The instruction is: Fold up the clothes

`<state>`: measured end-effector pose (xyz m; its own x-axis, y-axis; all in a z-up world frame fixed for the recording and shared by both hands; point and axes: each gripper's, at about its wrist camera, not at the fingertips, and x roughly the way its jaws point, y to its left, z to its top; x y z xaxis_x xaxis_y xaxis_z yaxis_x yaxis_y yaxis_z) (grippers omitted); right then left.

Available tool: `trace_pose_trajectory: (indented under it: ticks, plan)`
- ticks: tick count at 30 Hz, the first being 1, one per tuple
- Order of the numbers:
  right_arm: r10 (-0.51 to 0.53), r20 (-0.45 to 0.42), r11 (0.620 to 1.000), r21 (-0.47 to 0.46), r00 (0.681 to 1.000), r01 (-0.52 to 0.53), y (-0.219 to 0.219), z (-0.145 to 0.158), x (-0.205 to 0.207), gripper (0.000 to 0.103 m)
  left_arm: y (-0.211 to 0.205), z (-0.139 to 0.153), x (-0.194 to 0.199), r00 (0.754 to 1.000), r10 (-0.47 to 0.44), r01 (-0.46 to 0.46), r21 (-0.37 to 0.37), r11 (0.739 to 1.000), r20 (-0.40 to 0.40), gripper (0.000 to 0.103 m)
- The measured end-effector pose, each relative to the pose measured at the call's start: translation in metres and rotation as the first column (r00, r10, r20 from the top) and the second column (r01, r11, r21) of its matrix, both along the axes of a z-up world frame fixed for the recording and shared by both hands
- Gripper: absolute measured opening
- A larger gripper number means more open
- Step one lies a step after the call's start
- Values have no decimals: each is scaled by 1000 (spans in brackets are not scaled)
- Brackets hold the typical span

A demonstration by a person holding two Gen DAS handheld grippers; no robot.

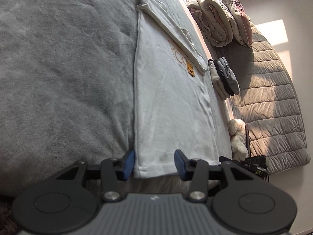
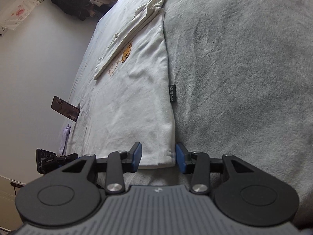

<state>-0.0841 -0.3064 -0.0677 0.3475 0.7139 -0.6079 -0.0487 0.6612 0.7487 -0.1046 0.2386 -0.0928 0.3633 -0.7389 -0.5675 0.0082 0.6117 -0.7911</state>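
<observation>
Grey fleece blanket (image 1: 58,68) beneath white shirt (image 1: 172,101)

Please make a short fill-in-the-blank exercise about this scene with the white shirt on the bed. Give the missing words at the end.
1. The white shirt lies on a grey ____.
2. The small picture printed on the shirt shows the face of a ____.
3. The pads on the fingers of the right gripper are ____ in colour.
4. A black ____ sticks out from the shirt's side seam.

Missing words: blanket; bear; blue; label
</observation>
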Motion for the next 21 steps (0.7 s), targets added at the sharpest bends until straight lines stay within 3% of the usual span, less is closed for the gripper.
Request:
trace_pose_trajectory:
  ticks: [3, 5, 8, 15, 21]
  plan:
    - [27, 0, 1000, -9, 1000, -27, 5, 1, 2, 36, -3, -4, 1, 1000, -20, 19, -44, 999, -14, 39]
    - [50, -6, 999, -17, 999, -50, 10, 1, 4, 30, -9, -11, 2, 998, -40, 36, -80, 996, -52, 27]
    - [69, -15, 998, -4, 998, -69, 15, 4, 6, 16, -20, -12, 1, 997, -52, 48, -65, 997, -51, 10]
    - [35, 53, 998, 45, 998, -38, 20, 27, 18, 11, -16, 5, 6, 998, 27, -18, -159, 987, 55, 7]
    - [-42, 120, 998, 58, 992, 35, 22, 41, 48, 11, -1, 19, 30, 977, 168, -141, -195, 971, 130, 7]
